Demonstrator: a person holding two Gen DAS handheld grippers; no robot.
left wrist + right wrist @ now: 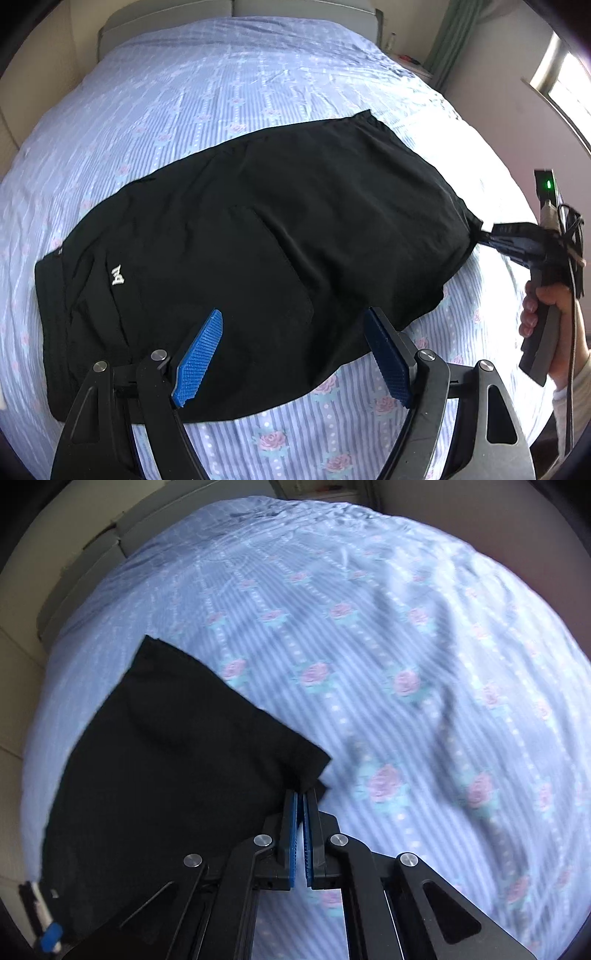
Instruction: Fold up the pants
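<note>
**Right claw pinches a pants corner**

Your right gripper (300, 797) is clamped on a corner of the black pants (258, 236), which lie across the bed (221, 74) near its front edge. Your left gripper (295, 354) hangs wide open above them, holding nothing.

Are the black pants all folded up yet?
Not yet. The black pants lie flat on the flowery bedsheet, looking folded leg over leg. The right hand-held gripper is shut on a hem corner. The left hand-held gripper hovers open. Folding them shorter is left.
</note>
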